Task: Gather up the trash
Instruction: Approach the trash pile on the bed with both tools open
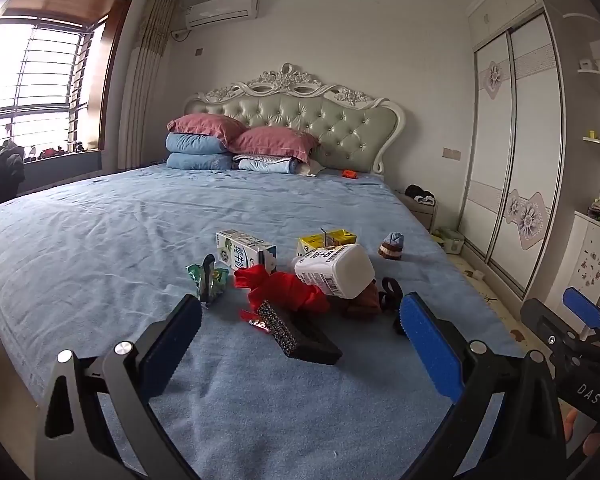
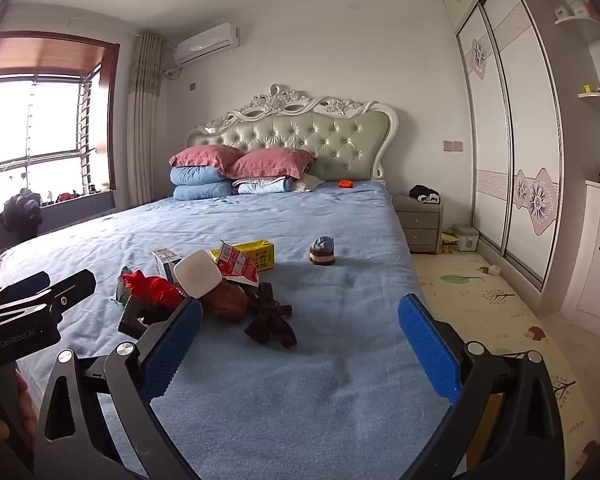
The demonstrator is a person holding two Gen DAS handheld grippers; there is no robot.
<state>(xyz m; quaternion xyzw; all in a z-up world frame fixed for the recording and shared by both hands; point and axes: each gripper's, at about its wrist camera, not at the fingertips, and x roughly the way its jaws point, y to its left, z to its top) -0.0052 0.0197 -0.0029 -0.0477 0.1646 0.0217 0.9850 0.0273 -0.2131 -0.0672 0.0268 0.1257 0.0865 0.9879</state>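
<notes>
A heap of litter lies mid-bed on the blue sheet: a white milk carton, a yellow carton, a white plastic bottle on its side, a red cloth-like bundle, a green wrapper and a black glittery piece. My left gripper is open just short of the heap, with nothing between its pads. My right gripper is open over bare sheet, right of the bottle, a brown lump and a dark bow. Each gripper shows in the other's view.
A small blue and brown roll sits apart on the bed. Pillows and folded quilts are stacked at the tufted headboard. Right of the bed are a nightstand, a patterned floor mat and a sliding wardrobe. The window is on the left.
</notes>
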